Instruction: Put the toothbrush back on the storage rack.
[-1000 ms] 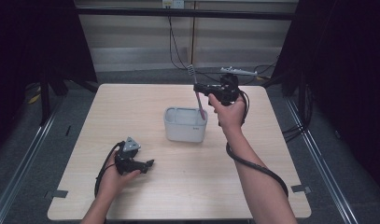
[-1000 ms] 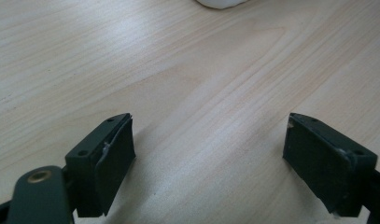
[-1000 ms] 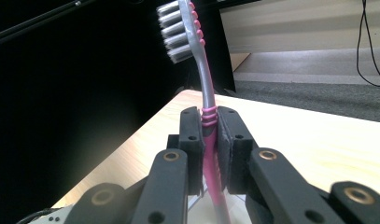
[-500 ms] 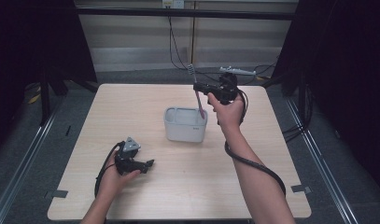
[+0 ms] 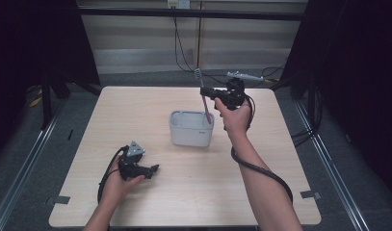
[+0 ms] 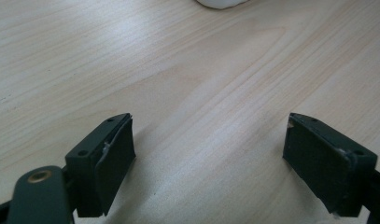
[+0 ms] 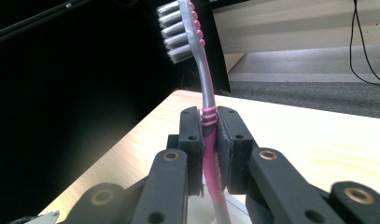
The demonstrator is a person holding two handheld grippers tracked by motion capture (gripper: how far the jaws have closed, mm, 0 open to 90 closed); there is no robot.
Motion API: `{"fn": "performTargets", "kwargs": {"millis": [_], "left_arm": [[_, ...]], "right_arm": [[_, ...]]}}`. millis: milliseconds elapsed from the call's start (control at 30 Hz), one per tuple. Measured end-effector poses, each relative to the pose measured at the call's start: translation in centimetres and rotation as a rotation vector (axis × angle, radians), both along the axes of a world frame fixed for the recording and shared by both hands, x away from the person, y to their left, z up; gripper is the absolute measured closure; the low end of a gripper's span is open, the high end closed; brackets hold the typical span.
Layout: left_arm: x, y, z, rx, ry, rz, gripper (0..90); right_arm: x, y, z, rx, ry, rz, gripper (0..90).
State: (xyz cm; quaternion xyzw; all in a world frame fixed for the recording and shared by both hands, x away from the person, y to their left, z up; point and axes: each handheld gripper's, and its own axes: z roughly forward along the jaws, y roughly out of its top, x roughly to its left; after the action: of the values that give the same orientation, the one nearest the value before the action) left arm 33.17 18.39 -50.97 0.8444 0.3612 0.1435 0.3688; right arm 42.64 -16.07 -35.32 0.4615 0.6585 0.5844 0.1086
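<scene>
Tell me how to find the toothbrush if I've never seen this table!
Start at the wooden table and find the white tub in its middle. Just above the tub's far right edge, the right gripper has its jaws shut on the toothbrush: a pink and grey stick standing upright, bristles on top.

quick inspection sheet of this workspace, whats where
surface: light wooden table, bare wood between the left tongs' jaws
job's things: pink and grey toothbrush upright, bristles up, lower end over the white container
clutter: nothing seen
grippers: right tongs shut on the toothbrush handle; left tongs open, low over the table
cables: black cable trails along the right forearm; wires hang on the far wall
surroundings: dark curtains at both sides, grey floor
</scene>
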Motion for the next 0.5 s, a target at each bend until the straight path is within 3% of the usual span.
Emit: {"fn": "performTargets", "kwargs": {"millis": [500], "left_arm": [[0.0,0.0,0.0,-0.003,0.000,0.003,16.0]], "right_arm": [[0.2,-0.1,-1.4,0.007,0.012,-0.014,80.8]]}}
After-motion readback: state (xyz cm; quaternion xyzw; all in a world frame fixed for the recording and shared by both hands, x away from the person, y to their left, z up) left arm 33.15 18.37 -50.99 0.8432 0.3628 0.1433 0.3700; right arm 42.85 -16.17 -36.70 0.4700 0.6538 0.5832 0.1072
